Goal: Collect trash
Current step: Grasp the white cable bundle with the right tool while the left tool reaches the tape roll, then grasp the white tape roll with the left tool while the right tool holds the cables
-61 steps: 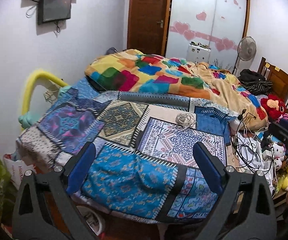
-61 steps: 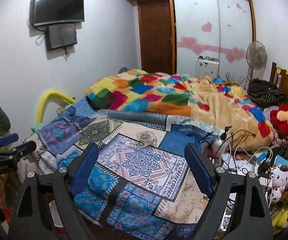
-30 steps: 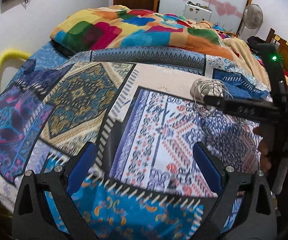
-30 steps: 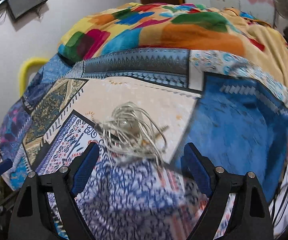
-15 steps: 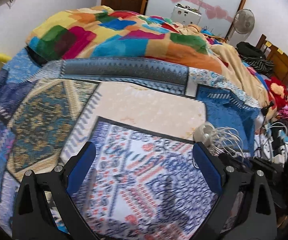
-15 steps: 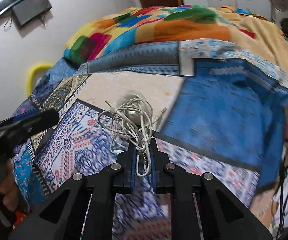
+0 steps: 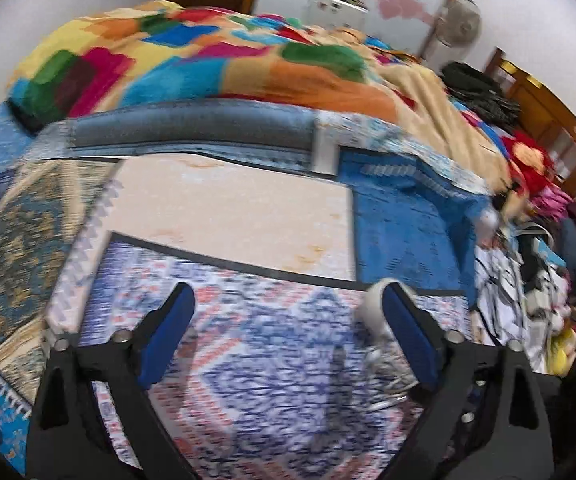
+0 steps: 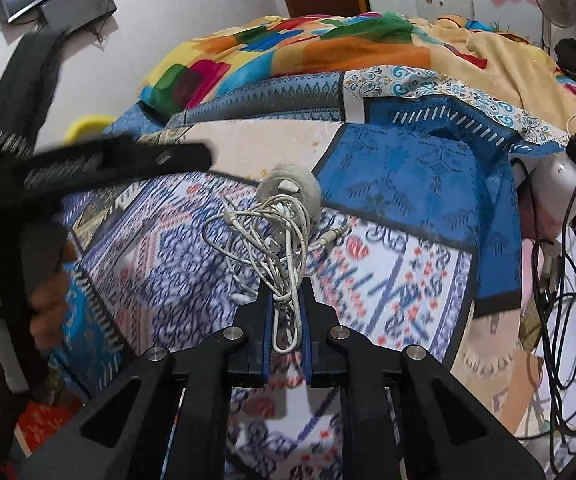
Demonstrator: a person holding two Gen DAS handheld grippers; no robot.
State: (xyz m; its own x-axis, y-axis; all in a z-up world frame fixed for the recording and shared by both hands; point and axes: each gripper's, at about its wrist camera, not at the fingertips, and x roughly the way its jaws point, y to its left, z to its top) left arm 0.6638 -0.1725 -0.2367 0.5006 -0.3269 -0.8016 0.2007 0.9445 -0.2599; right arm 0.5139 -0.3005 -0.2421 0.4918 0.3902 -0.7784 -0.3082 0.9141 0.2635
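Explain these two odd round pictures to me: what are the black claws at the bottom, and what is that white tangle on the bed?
No robot arm here: a person carries a two-fingered grabber in each hand, and a wide-angle camera on each one looks forward along its fingers, which bends the room into a round picture.

In the right-hand camera's picture, the right gripper is shut on a tangle of white cable, pinching several strands. A round grey-white piece sits at the tangle's far end, above the patterned bedspread. At that picture's left edge, a hand holds the other grabber.

In the left-hand camera's picture, which is blurred, the left gripper has nothing between its blue pads, and its jaws are closing. The same cable shows blurred beside its right-hand finger.

Farther back lies a colourful blanket.
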